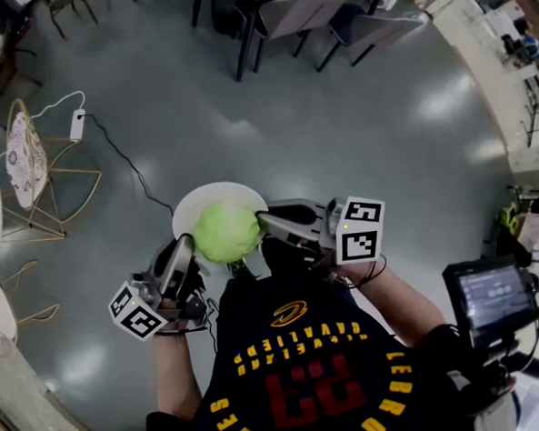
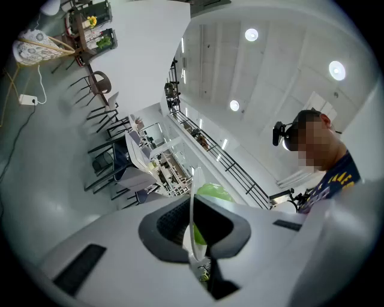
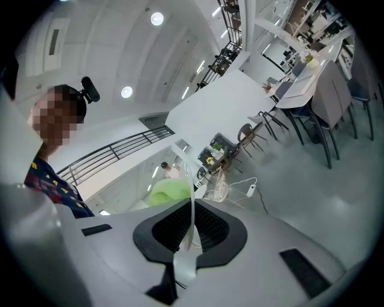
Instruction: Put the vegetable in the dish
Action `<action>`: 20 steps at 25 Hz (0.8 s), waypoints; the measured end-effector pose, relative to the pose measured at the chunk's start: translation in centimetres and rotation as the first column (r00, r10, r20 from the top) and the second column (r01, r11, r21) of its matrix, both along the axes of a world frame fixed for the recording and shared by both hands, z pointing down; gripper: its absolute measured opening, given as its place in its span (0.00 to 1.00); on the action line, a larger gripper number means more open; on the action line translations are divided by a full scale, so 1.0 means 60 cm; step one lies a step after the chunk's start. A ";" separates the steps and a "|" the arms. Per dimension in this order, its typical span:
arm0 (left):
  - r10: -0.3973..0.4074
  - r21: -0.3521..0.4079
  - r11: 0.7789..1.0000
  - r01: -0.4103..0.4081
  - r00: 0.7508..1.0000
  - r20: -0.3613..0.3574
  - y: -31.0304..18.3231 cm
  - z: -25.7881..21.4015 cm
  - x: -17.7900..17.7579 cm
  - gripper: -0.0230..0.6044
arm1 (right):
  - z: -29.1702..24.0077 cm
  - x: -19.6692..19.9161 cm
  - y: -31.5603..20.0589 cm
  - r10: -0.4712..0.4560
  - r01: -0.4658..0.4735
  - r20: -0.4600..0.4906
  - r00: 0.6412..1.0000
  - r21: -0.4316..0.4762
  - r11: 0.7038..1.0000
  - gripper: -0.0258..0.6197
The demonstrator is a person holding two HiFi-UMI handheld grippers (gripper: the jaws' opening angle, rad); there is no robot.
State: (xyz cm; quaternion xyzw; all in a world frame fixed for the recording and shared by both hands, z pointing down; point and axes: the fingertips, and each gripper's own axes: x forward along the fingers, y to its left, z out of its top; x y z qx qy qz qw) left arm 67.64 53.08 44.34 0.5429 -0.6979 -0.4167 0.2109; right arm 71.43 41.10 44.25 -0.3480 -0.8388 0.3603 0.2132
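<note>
A round white dish (image 1: 196, 205) is held up in the air over the grey floor, with a pale green cabbage-like vegetable (image 1: 227, 231) lying on it. My left gripper (image 1: 186, 253) is shut on the dish's near-left rim. My right gripper (image 1: 270, 222) is shut on its right rim. In the left gripper view the dish rim (image 2: 192, 204) runs edge-on between the jaws of the left gripper (image 2: 193, 226), and the vegetable (image 2: 214, 192) shows just beyond. In the right gripper view the dish rim (image 3: 192, 201) is pinched the same way by the right gripper (image 3: 191, 226), beside the vegetable (image 3: 167, 193).
Gold wire chairs and round white tables (image 1: 28, 161) stand at the left, with a power strip (image 1: 77, 126) and its cable on the floor. Dark chairs and a table (image 1: 302, 8) stand at the back. A device with a screen (image 1: 491, 298) is at the right.
</note>
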 end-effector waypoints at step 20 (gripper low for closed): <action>-0.020 -0.129 0.990 -0.049 0.874 -0.486 -0.146 0.055 0.090 0.06 | 0.088 0.090 -0.150 0.050 -0.163 -0.379 0.924 -0.273 0.948 0.07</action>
